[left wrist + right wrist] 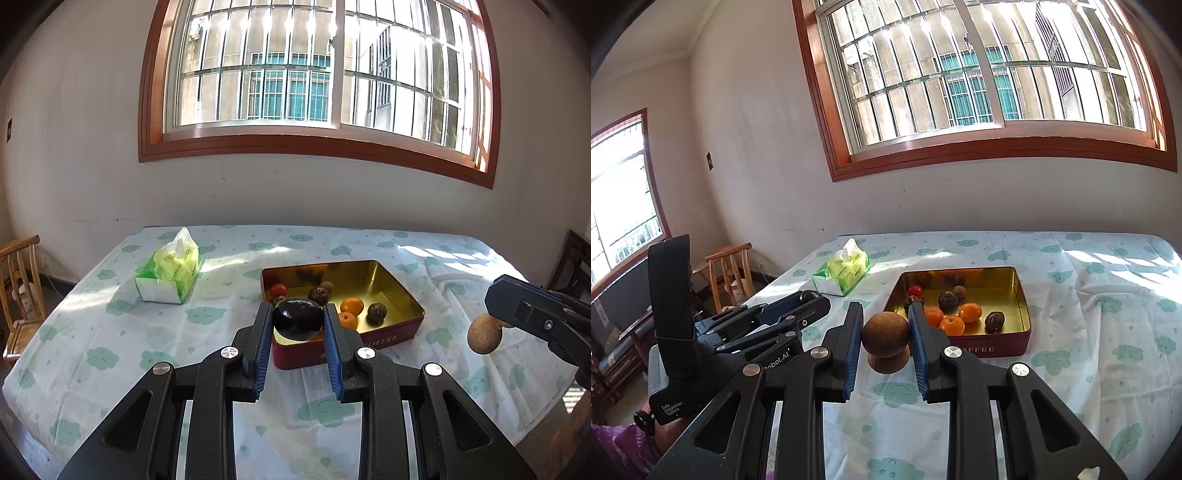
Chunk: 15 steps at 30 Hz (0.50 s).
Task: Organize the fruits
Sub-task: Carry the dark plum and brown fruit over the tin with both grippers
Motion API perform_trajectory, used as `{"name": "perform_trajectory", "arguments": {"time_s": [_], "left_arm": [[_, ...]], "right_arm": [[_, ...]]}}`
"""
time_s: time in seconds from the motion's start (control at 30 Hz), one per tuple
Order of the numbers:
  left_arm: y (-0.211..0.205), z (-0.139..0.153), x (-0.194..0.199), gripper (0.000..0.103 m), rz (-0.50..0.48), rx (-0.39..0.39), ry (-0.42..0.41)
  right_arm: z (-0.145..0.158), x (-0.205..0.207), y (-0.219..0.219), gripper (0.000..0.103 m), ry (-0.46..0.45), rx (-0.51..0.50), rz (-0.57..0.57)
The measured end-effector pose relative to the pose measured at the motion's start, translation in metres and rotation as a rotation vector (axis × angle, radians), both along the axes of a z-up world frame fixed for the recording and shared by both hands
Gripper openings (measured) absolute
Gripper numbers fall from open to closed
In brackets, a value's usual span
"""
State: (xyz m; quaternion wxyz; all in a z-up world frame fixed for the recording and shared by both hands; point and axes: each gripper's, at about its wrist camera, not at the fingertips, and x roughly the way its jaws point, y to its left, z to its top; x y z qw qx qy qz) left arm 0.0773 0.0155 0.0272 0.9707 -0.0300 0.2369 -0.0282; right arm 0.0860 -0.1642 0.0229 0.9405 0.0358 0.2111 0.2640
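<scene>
The left gripper [295,317] clamps a dark fruit [297,319] just before the tin [391,328] at centre frame, nearer than the right gripper [884,328] gripping its brown fruit [885,334].

Both hand-held grippers, left [297,321] and right [885,328], clamp fruit (raised, pointing slightly downward).

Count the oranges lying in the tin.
3. All sit near the tin's front wall: left orange, middle orange, right orange. More may be hidden.
</scene>
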Motion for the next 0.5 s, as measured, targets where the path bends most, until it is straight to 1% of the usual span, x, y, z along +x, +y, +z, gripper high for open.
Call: {"name": "perform_trajectory", "arguments": {"time_s": [0.3,0.5], "left_arm": [[-0.002,0.006,0.031,0.028,-0.002,0.002,0.0],[-0.006,0.003,0.048,0.028,-0.003,0.002,0.012]], "right_arm": [[0.001,0.022,0.005,0.023,-0.001,0.012,0.004],[0.001,0.033,0.002,0.023,0.003,0.013,0.0]]}}
